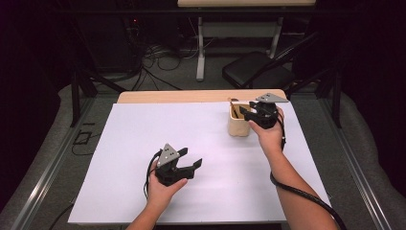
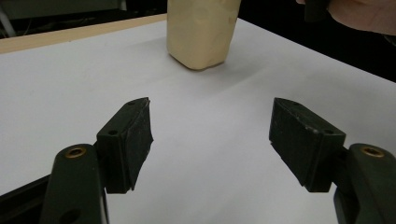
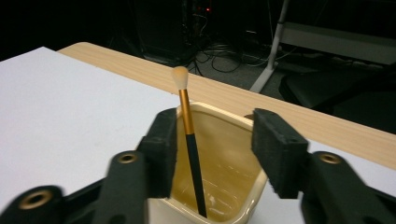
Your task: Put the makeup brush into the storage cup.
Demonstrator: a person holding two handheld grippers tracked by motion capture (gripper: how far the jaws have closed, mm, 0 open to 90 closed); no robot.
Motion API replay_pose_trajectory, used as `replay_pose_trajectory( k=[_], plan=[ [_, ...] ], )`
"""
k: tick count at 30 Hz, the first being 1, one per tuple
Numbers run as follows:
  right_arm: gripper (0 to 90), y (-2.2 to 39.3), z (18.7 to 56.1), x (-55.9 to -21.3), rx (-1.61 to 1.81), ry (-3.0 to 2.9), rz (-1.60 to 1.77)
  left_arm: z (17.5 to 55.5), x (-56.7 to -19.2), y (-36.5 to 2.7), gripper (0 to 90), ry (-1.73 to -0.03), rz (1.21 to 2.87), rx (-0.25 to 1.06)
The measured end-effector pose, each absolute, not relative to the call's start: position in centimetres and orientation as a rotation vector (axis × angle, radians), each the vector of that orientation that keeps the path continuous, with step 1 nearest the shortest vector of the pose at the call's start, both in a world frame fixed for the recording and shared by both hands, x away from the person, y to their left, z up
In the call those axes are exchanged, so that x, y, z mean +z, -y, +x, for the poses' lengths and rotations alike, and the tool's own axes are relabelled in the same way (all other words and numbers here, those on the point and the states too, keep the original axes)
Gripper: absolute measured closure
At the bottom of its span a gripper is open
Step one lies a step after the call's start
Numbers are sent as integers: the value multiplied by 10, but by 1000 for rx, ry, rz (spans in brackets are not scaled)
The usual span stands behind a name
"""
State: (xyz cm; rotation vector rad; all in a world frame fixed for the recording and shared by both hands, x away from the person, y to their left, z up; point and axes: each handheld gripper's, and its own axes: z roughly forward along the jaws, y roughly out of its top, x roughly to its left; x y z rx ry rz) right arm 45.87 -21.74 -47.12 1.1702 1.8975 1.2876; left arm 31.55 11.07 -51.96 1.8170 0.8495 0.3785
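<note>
A cream square cup (image 1: 238,125) (image 2: 201,32) (image 3: 224,154) stands at the back right of the white sheet (image 1: 191,158). Inside it leans a brush (image 3: 189,140) with a black handle, gold ferrule and pale tip. My right gripper (image 1: 243,111) (image 3: 212,140) hovers over the cup's mouth, open, its jaws on either side of the brush handle without touching it. My left gripper (image 1: 191,160) (image 2: 210,135) is held low over the sheet's middle, open and empty, pointing toward the cup.
The wooden table edge (image 1: 191,96) shows behind the sheet. Past it are a black chair (image 1: 258,72), white desk legs (image 1: 200,52) and floor cables (image 1: 158,57). Metal rails (image 1: 354,167) run along both sides.
</note>
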Motion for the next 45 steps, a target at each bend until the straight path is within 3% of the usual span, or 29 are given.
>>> replay_pose_trajectory(
  k=[20, 45],
  plan=[
    [223, 215, 458, -471, 1270, -1901, 1191, 316, -519, -111, 299, -852, 1814, 378],
    [204, 207, 454, -465, 1278, -1917, 1158, 315, -519, -111, 299, -849, 1815, 378]
  ],
)
